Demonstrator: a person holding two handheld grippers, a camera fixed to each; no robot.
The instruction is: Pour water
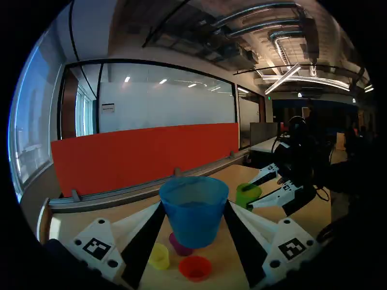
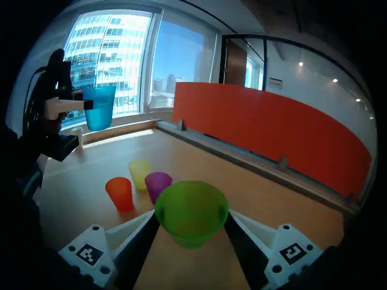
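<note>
Cups are both picked up and upright: left gripper [image 1: 194, 205] pinches the blue cup [image 1: 194, 212], raised well away from the purple cup [image 2: 157, 185], and right gripper [image 2: 191, 216] pinches the green cup [image 2: 191, 212] near that purple cup. Nothing's tipped yet, so the actual pour looks left to do. I can't tell which one holds water.

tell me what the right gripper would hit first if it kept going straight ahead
Likely the rail under the orange divider. The purple cup sits just left of that line, so the held green cup may clear it, but depth is unclear.
</note>
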